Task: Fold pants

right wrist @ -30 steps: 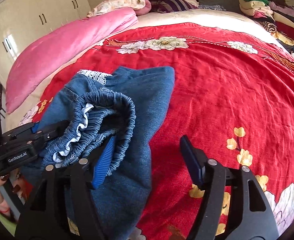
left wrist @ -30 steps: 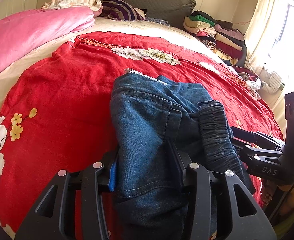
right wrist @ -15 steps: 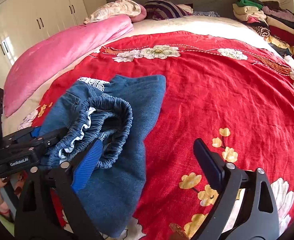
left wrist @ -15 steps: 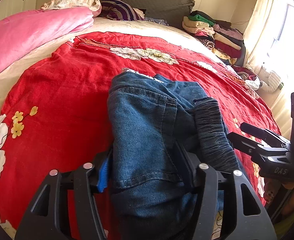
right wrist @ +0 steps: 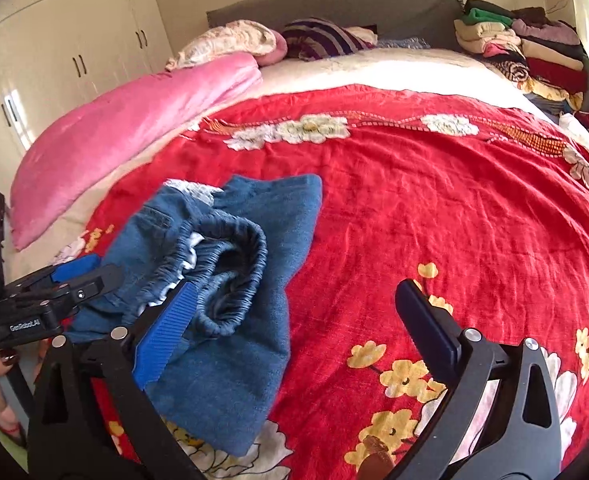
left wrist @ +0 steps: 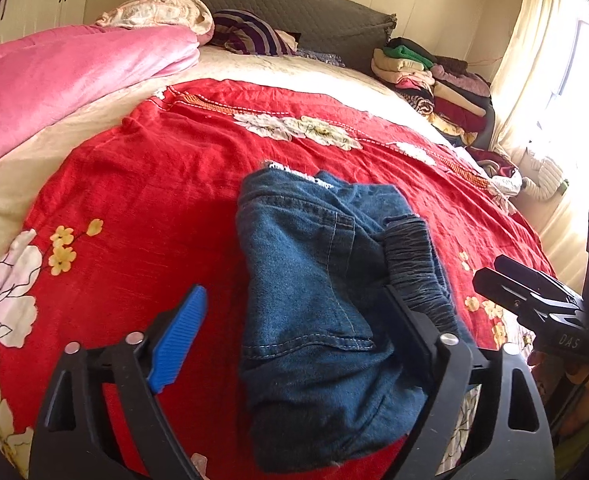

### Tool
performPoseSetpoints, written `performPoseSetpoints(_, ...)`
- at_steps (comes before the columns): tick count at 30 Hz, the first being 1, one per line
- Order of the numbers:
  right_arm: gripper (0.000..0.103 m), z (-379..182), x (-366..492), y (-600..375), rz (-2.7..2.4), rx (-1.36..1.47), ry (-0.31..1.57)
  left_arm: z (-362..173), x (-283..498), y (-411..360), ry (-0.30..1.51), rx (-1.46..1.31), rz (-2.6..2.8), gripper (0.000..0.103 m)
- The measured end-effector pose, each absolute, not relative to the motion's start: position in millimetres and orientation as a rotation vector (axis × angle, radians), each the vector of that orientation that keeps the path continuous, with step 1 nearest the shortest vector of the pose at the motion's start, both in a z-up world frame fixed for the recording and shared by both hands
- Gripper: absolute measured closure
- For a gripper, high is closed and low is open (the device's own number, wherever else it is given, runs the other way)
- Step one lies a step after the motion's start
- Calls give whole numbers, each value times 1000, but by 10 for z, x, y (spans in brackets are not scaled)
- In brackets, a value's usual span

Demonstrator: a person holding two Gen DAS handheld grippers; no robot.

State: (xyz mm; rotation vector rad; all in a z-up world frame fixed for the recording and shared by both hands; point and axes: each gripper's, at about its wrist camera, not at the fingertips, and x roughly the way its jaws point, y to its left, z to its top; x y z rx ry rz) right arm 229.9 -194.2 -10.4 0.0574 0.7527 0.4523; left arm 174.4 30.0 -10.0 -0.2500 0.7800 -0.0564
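I had both grippers let go: the left gripper [left wrist: 294,332] had just been spreading its jaws around the folded jeans [left wrist: 326,300], the pads off the denim, and the right gripper [right wrist: 290,316] stood wide at their three o'clock. I judged it best to lift straight off, not snagging the waistband [right wrist: 230,264], leaving them on the red bedspread [right wrist: 434,200].

Home bedroom: bed with red floral bedspread [right wrist: 434,208], grey headboard [right wrist: 334,0], white wardrobes [right wrist: 74,40].
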Motion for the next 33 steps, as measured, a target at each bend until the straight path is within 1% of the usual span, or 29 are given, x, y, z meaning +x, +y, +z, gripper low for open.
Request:
performPoseSetpoints(2, 9, -55, 2268, -1943, 457, 50, 734, -73, 1727, 304, 776, -252, -54, 9)
performPoseSetpoints(6, 9, 41, 2196, -1923, 458, 28, 693, -20, 1685, 308, 773, -244, -39, 5)
performPoseSetpoints(18, 9, 275, 1973, -1998, 436, 6, 611, 197, 1491, 302, 726, -213, -7, 4)
performPoseSetpoints(33, 9, 546, 1431, -2273, 418, -29, 536, 488, 998, 182, 672, -142, -5, 4)
